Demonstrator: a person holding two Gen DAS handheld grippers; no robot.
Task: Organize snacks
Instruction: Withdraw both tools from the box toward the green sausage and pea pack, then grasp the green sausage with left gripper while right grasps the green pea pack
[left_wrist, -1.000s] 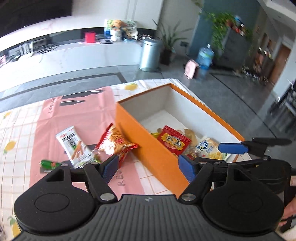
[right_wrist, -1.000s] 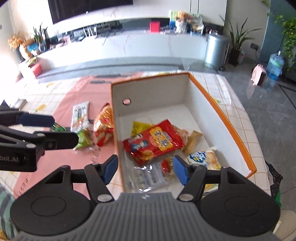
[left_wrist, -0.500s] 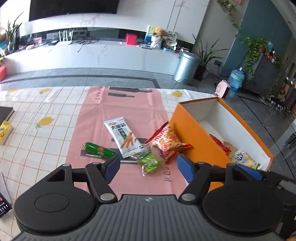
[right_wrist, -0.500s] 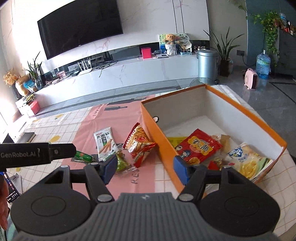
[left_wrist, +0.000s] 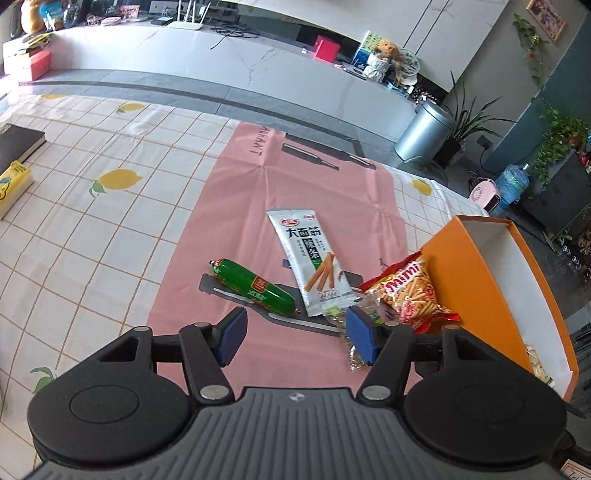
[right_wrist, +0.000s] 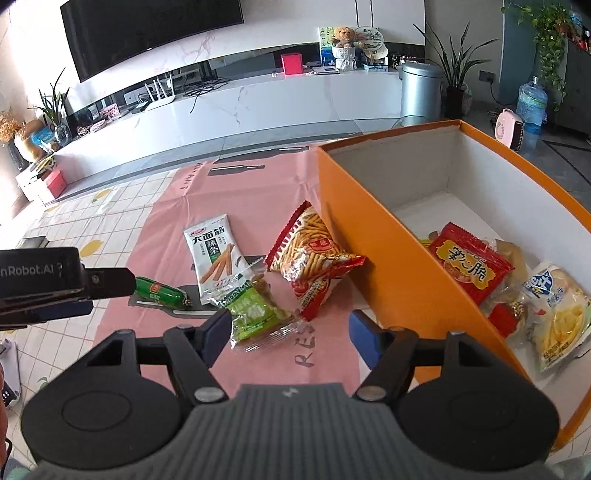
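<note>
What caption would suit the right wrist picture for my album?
Open right tool poised over a green snack packet, orange box of snacks beside it.

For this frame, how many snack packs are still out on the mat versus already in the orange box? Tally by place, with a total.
On the mat: 4 (green sausage, white strip pack, green pea pack, red fries bag)
In the orange box, visible: at least 3 (red pack, white-blue pack, small red piece)
Total: 7

Orange box wall (right_wrist: 388, 251) blocks right; pink mat (left_wrist: 229, 206) left open.
</note>
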